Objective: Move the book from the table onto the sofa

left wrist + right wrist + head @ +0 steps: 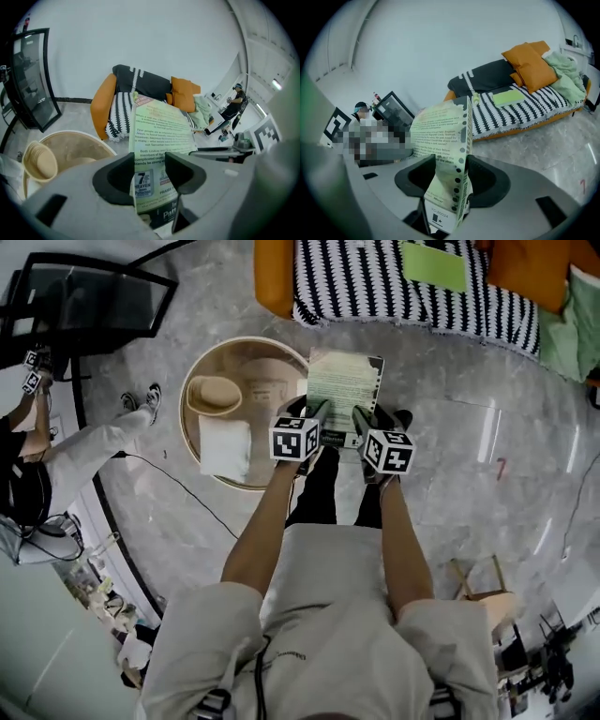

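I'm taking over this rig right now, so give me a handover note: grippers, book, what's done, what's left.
Left gripper: shut on the near edge of the pale green paperback book.
Right gripper: shut on the same edge, beside it.
Book: off the round wooden table, held in the air.
Done: pickup.
Left: carry it to the black-and-white striped sofa and set it down.

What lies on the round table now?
A beige bowl and a folded white cloth lie on the table. The book, held above it, covers its right edge in the head view; what lies under there cannot be seen.
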The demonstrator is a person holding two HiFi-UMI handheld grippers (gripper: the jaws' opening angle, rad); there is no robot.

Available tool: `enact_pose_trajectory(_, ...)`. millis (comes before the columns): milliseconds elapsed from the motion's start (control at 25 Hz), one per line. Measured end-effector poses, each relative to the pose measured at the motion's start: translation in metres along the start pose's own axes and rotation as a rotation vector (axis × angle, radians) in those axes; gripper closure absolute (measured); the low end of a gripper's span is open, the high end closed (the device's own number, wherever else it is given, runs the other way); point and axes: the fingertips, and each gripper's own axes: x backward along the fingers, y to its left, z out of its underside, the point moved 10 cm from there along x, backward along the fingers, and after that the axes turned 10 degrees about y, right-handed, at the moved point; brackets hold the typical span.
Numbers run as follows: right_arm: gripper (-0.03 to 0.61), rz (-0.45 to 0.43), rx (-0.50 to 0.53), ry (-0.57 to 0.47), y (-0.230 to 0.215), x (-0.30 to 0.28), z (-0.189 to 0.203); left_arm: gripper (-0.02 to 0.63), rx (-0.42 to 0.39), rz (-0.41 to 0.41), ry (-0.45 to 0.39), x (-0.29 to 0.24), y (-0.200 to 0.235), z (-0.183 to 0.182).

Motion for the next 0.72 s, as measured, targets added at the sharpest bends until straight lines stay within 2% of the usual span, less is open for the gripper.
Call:
enact_pose_trajectory(160,0.364,-0.02,0.04,-0.072,-0.012,0.031,-0.048,0.403,0.016,-0.011,-0.055,0.017,-0.029,-0.047)
enact_pose_trajectory(280,0.367,-0.054,0.005,-0.091,-0.02,0.077,-0.052,0.403,0.0,-0.016,-0.06,0.045,-0.069,-0.048)
enact_pose_trajectory(360,0.367,-0.054,0.047,-0.108,-0.026,0.095,-0.067,0.411,-0.004,-0.01,-0.099,0.051,-0.086,-0.054)
enact_pose_trajectory(440,0.367,-0.026,0.122,-0.136,-0.037,0.104,-0.09,0.413,0.014,0.013,-0.154,0.043,-0.096,-0.068)
enact_pose_trajectory(520,0.37,0.001,0.166,-0.148,-0.051,0.108,-0.105,0.413,0.018,0.025,-0.17,0.032,-0.104,-0.085)
enact_pose_trajectory(720,0.368,0.031,0.128,-0.183,-0.093,0.122,-0.132,0.416,-0.064,0.016,-0.175,0.01,-0.142,-0.131)
